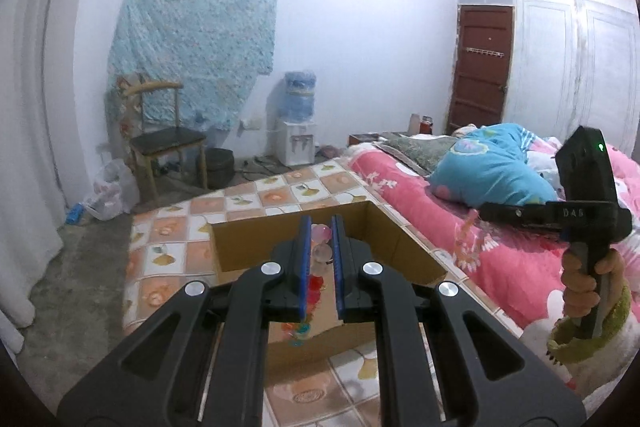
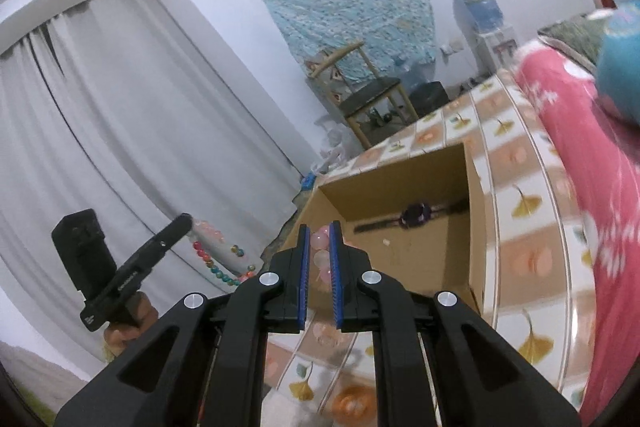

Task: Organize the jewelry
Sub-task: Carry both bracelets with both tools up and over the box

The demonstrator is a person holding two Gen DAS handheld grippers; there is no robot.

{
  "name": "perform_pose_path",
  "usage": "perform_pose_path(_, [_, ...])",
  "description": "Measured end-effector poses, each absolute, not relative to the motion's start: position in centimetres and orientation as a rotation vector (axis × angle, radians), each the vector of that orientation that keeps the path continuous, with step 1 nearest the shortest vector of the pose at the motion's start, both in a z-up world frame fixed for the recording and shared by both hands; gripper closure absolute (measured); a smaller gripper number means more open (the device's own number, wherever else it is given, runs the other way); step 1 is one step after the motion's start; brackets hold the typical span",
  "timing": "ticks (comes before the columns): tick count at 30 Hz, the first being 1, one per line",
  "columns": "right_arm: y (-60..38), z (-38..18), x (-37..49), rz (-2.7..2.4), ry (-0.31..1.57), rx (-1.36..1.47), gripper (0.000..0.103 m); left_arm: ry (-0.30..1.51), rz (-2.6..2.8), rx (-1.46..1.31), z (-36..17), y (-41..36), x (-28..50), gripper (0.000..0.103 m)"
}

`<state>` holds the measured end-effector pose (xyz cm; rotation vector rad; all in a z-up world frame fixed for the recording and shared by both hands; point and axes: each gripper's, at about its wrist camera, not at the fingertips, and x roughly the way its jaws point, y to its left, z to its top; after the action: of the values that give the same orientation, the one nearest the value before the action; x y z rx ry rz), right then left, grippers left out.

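Observation:
An open cardboard box (image 1: pixel 236 247) stands on the tiled surface; it also shows in the right wrist view (image 2: pixel 404 183). A dark wristwatch (image 2: pixel 416 215) lies on the box floor. My left gripper (image 1: pixel 320 227) is shut on a bead bracelet (image 1: pixel 322 237) with pink, clear and red beads, held over the box. In the right wrist view that gripper (image 2: pixel 188 223) is at the left with colourful beads (image 2: pixel 218 269) hanging from it. My right gripper (image 2: pixel 319 233) is shut on a pink bead bracelet (image 2: pixel 322 247) just before the box's near edge.
The tiled platform (image 1: pixel 280 195) runs beside a bed with a pink blanket (image 1: pixel 500 251) and a blue pillow (image 1: pixel 488 167). A chair (image 1: pixel 168 143), a water dispenser (image 1: pixel 298 123) and a white curtain (image 2: pixel 100 127) stand further off. The right gripper's body (image 1: pixel 580 187) hovers over the bed.

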<state>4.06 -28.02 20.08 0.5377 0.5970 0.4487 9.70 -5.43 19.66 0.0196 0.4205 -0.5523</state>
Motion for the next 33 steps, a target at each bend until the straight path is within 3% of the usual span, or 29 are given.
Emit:
perform_pose_path(20, [-26.3,9.9,18.0,0.319,1.072,0.382,0.093,0.677,-0.528,-0.025,11.0,-5.1,19.6,0.094])
perform_pose_path(33, [-28.4,13.3,15.1,0.145,0.901,0.346,0.084,0.736,-0.546,-0.040,10.1,-4.5,21.0,0.094])
